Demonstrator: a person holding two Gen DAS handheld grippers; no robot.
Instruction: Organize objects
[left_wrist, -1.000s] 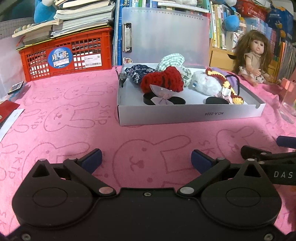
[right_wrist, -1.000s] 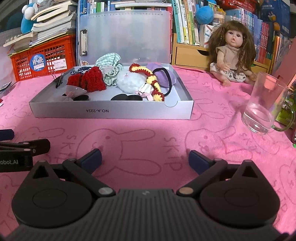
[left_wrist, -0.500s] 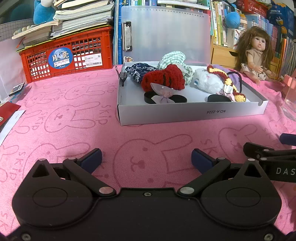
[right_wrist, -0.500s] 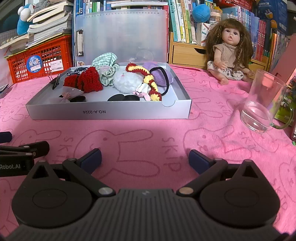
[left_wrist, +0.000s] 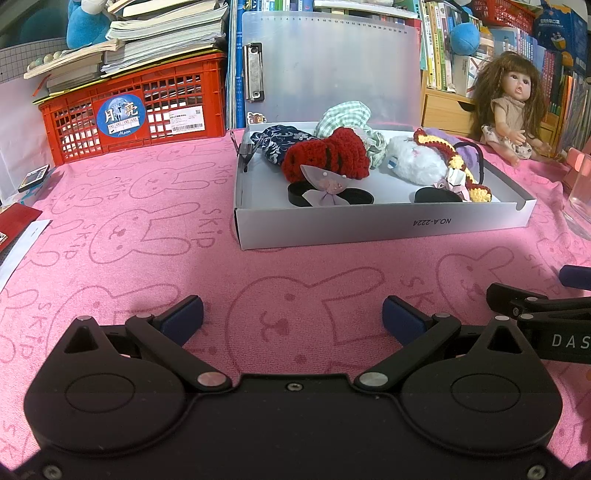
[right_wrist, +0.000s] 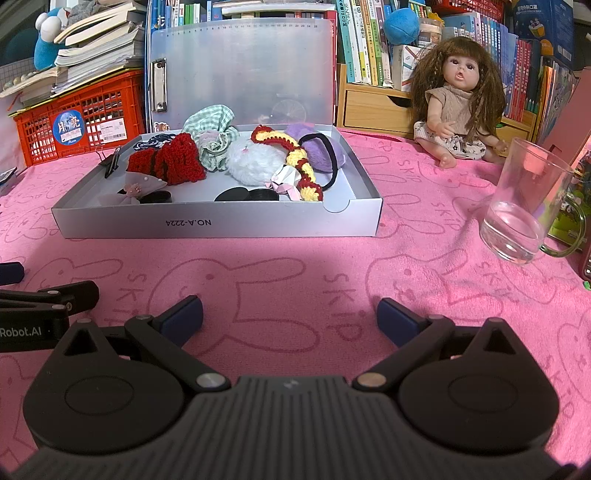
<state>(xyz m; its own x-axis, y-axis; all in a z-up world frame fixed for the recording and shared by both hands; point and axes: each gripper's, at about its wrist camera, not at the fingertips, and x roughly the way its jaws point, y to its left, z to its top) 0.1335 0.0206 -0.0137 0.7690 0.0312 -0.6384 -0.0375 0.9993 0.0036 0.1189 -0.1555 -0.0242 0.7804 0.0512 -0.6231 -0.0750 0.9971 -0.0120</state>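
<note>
Pink bunny cloth (left_wrist: 122, 236) covers the desk, and both grippers sit low over it with nothing in them.

Left gripper (left_wrist: 292, 319) points at the grey box (left_wrist: 369, 227), level and low, with its jaws wide apart and only cloth between them. Right gripper (right_wrist: 289, 317) sits just beside it, side by side, jaws wide apart too. Each one pokes into the edge of the other's view. The box is on the cloth well ahead of both. Inside it lie a red woolly scrunchie (right_wrist: 168, 162), a green checked scrunchie (right_wrist: 210, 131), a white fluffy one (right_wrist: 251, 164), a red and yellow braid (right_wrist: 295, 162) and a black hair tie (right_wrist: 330, 158). A glass mug (right_wrist: 524, 206) stands to the right of the box, and a doll (right_wrist: 456, 107) sits behind the mug.
</note>
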